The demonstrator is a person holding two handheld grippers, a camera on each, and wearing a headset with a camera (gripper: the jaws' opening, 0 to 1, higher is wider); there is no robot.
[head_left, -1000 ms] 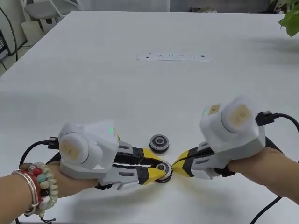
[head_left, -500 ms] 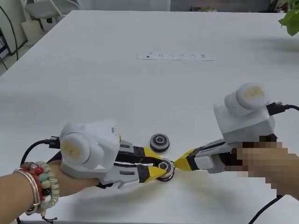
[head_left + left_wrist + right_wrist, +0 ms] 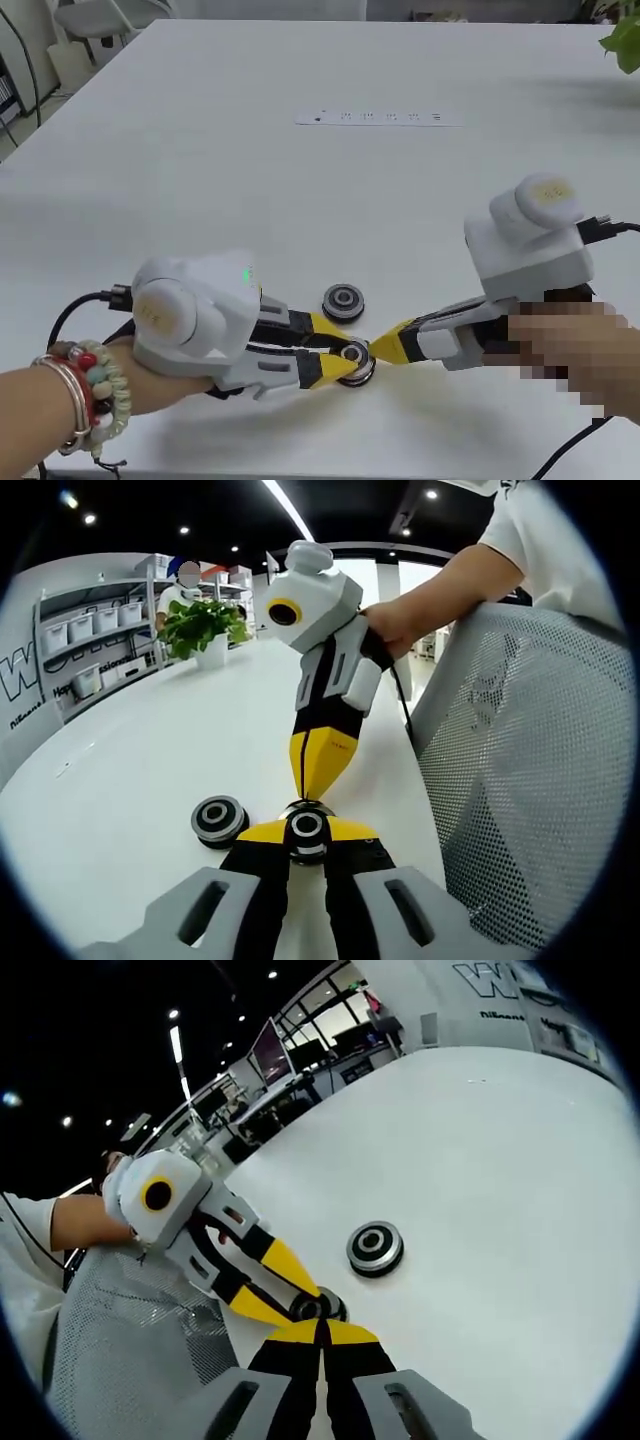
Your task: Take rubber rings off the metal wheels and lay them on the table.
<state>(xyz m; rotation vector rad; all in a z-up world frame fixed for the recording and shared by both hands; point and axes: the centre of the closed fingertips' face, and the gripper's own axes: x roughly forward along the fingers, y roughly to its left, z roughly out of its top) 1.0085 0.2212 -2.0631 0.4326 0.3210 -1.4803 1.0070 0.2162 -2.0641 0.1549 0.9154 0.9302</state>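
The left tool [image 3: 352, 364] clamps a metal wheel [image 3: 306, 828] low over the tabletop [image 3: 300, 200]. The right tool [image 3: 378, 350], jaws together, touches its rim. The rubber ring [image 3: 306, 855] likely stretches: pinch its outer edge.

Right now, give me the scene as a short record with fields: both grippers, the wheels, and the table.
left gripper: jaws shut on held wheel
right gripper: jaws shut, tips at that wheel's rim
loose wheel: flat on table, beyond the grippers, untouched, black ring on
power strip: farther back on the table
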